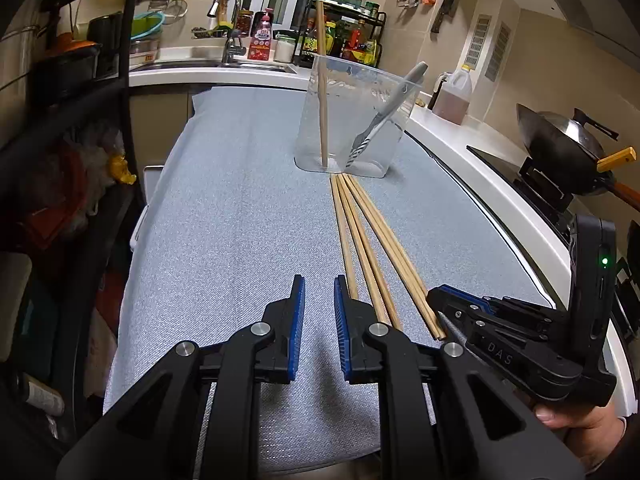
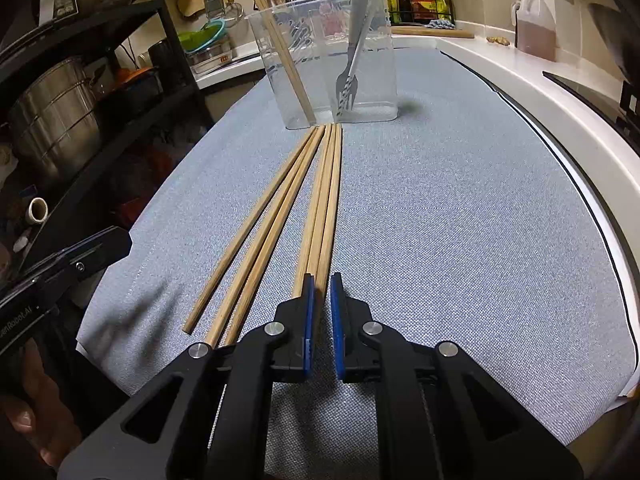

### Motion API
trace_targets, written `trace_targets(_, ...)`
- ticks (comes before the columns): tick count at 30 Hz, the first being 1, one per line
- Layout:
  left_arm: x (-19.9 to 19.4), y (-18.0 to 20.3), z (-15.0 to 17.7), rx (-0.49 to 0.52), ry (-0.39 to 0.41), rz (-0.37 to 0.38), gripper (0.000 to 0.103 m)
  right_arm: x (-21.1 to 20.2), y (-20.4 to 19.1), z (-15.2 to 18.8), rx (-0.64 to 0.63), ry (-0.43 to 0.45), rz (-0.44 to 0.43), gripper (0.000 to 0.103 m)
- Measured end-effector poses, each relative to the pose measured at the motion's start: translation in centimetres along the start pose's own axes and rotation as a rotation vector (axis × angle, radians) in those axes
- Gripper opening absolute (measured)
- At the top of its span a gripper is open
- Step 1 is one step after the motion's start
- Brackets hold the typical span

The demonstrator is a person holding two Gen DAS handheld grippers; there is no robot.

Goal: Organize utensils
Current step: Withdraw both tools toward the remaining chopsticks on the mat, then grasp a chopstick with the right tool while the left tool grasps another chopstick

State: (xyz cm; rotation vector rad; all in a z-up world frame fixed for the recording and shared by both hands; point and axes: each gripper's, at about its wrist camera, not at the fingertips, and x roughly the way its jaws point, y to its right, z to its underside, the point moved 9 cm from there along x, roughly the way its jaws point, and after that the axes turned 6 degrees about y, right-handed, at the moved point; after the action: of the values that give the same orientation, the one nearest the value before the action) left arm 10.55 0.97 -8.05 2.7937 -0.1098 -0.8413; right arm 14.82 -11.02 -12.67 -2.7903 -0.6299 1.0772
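Note:
Several wooden chopsticks [image 1: 362, 236] lie in a fan on the blue-grey cloth [image 1: 240, 220], tips at a clear plastic container [image 1: 352, 116]. The container holds one upright chopstick [image 1: 322, 92] and a grey-handled fork [image 1: 384, 116]. My left gripper [image 1: 319, 292] is open and empty, just left of the chopsticks' near ends. My right gripper [image 1: 434, 300] sits at their near ends. In the right wrist view the chopsticks [image 2: 320, 200] run toward the container [image 2: 324, 60] with the fork [image 2: 352, 72]; my right gripper [image 2: 320, 284] has its jaws narrowly apart around the end of the rightmost chopsticks.
A white counter [image 1: 472, 136] runs along the right with an oil jug [image 1: 454, 96] and a wok [image 1: 560, 140] on a stove. A sink [image 1: 216, 62] and spice rack [image 1: 344, 36] are behind. A black shelf [image 2: 80, 92] with pots stands at left.

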Motion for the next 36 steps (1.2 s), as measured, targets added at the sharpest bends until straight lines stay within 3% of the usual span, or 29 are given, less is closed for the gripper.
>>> trace_targets(12, 0.4, 0.3, 0.3, 0.007, -0.015, 0.002, 0.015, -0.1, 0.0, 0.6, -0.044, -0.001, 0.037, 0.011)
trace_targets(20, 0.9, 0.4, 0.9, 0.01, -0.036, 0.004, 0.015, -0.7, 1.1, 0.8, -0.021, 0.004, 0.058, 0.006)
trace_targets(36, 3.4, 3.4, 3.5, 0.088, -0.106, 0.009, 0.015, -2.4, 4.0, 1.7, -0.007, 0.033, 0.105, 0.007)
